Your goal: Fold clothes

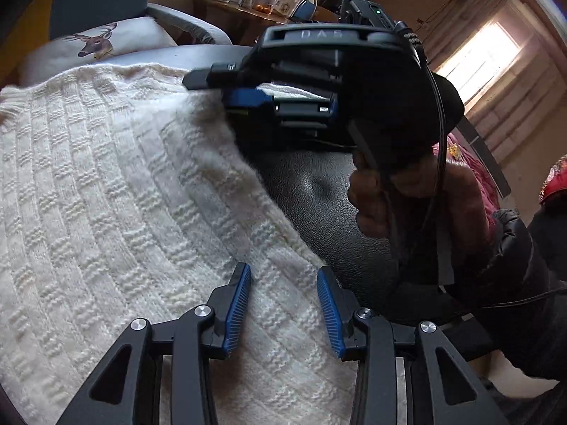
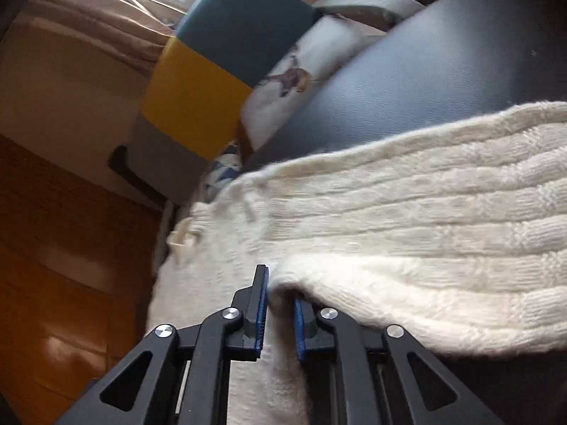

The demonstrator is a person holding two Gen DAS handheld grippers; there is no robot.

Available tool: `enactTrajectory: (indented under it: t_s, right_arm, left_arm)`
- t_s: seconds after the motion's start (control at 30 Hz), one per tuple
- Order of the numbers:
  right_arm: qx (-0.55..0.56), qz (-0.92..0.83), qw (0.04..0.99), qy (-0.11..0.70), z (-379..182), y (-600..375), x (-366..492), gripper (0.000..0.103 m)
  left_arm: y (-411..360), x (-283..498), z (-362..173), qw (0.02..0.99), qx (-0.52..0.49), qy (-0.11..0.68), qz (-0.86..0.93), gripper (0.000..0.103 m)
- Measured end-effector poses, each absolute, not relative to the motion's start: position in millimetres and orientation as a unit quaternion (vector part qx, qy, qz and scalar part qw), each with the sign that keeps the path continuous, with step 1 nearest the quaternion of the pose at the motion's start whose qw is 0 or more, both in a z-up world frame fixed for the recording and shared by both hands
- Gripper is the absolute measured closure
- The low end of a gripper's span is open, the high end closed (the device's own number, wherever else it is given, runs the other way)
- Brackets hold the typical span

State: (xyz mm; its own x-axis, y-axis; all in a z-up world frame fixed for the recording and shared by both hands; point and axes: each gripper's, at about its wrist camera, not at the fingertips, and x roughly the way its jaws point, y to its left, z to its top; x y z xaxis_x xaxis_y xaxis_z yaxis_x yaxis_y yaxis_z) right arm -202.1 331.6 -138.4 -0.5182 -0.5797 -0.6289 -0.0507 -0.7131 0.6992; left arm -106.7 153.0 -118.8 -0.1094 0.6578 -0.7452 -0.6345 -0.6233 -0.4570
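The cream-white knitted sweater (image 1: pixel 117 184) lies spread over the dark leather surface (image 1: pixel 319 191). The left tool (image 1: pixel 283 304) hovers released above its edge, with a gap between the blue pads, probably to catch the hem. The right tool (image 2: pixel 280 313) is clenched on a raised fold, probably to carry it across.

Left wrist view: close above cream knit sweater (image 1: pixel 124 194), lower left of frame, facing the right gripper (image 1: pixel 226 94) upper centre. Right wrist view: close, low, along the sweater (image 2: pixel 407 212) at centre right. Shared: sweater, deer cushion (image 1: pixel 95 42) (image 2: pixel 294 74).
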Motion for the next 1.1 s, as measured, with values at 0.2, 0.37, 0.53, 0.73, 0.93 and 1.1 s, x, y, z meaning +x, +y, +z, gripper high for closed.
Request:
enactTrajectory:
  t_s: [0.2,0.37,0.53,0.73,0.93,1.1]
  right_arm:
    - [0.489,-0.806,0.139,-0.303,-139.2,331.9,-202.6,0.093]
    - [0.494,-0.784,0.173,-0.334,-129.3,350.0,-169.4,0.08]
    - [0.439,-0.774,0.139,-0.435,-121.8,431.3,-99.6,0.08]
    - [0.323,-0.765,-0.06,-0.554,-128.4,573.4,-10.0,0.076]
    - [0.281,-0.755,-0.142,-0.575,-141.5,628.1,-8.2,0.076]
    - [0.282,-0.785,-0.141,-0.533,-139.2,621.3,-51.7,0.086]
  left_arm:
    - [162.6,-100.3,-116.3,0.433,-0.496,0.026,0.752,0.064]
    - [157.3,-105.9,-102.9,0.435,-0.493,-0.021,0.753,0.064]
    - [153.4,-114.1,-100.5,0.416,-0.49,-0.032,0.765,0.064]
    - [137.1,-136.3,-103.3,0.367,-0.494,-0.065,0.785,0.063]
    - [111.4,-146.8,-112.1,0.329,-0.513,-0.094,0.787,0.063]
    - [117.7,-147.6,-108.9,0.315,-0.526,-0.089,0.785,0.061]
